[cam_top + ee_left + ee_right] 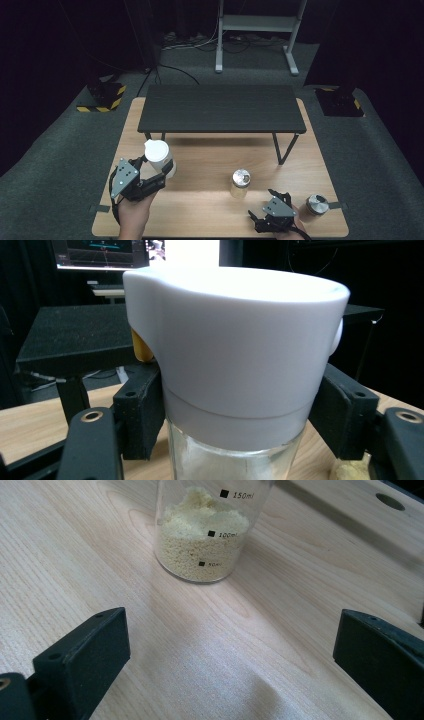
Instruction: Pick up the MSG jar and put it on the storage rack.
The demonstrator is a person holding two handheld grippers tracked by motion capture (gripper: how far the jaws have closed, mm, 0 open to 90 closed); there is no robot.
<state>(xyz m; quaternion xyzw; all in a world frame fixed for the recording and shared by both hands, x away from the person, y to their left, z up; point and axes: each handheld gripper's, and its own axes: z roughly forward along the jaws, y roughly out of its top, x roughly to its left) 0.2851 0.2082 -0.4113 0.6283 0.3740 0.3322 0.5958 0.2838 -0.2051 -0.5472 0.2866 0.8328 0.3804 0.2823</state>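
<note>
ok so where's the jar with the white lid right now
In the high view the jar with the white lid sits at the table's left, gripped by the left gripper, just in front of the black shelf.

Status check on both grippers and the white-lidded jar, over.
Left gripper shut on white-lidded glass jar. Right gripper open over table. Glass beaker of yellow grains ahead.
</note>
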